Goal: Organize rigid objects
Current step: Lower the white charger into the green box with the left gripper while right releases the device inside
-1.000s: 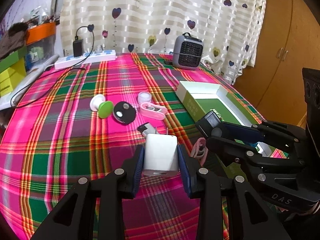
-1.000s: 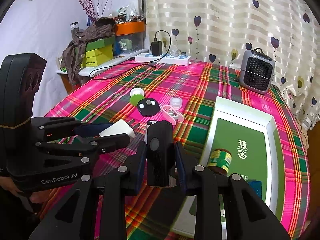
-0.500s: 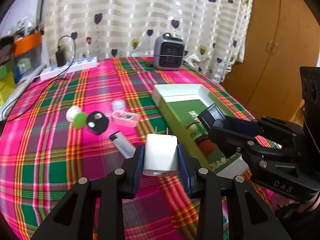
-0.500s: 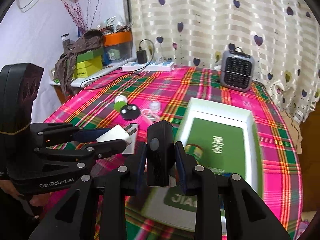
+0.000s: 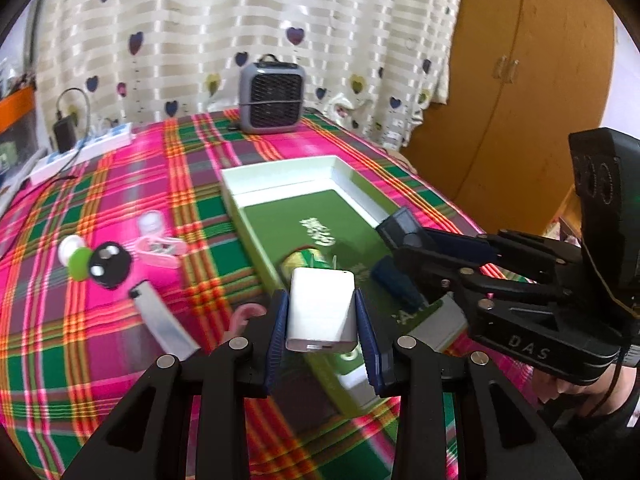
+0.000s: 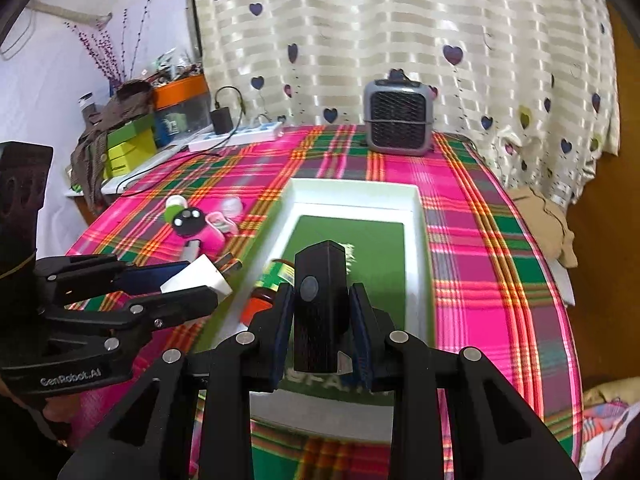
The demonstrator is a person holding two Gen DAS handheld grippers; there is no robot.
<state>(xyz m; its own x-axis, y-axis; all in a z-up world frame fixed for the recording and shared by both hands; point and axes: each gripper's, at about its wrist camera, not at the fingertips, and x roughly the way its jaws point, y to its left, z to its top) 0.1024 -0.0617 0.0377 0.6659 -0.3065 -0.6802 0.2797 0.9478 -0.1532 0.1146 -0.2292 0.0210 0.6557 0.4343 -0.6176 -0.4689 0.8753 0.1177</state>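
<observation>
My left gripper (image 5: 322, 312) is shut on a white plug charger (image 5: 322, 310), held above the near end of the white-rimmed green box (image 5: 280, 184). My right gripper (image 6: 320, 320) is shut on a black rectangular device (image 6: 318, 308) with a round button, hanging over the same box (image 6: 352, 196). Each gripper shows in the other's view: the right one (image 5: 404, 236) at the box's right edge, the left one (image 6: 192, 280) with the charger (image 6: 196, 278) at its left edge. A small jar (image 6: 276, 276) lies blurred inside the box.
On the pink plaid cloth left of the box lie a silver lighter (image 5: 160, 320), a black round piece (image 5: 109, 265), a green-and-white cap (image 5: 76, 256) and a pink case (image 5: 160, 246). A grey fan heater (image 5: 272, 98) and a power strip (image 5: 80, 152) stand at the back.
Both grippers have carried their objects sideways from the loose items toward the green box, which now sits right under them. Neither grip has changed.
</observation>
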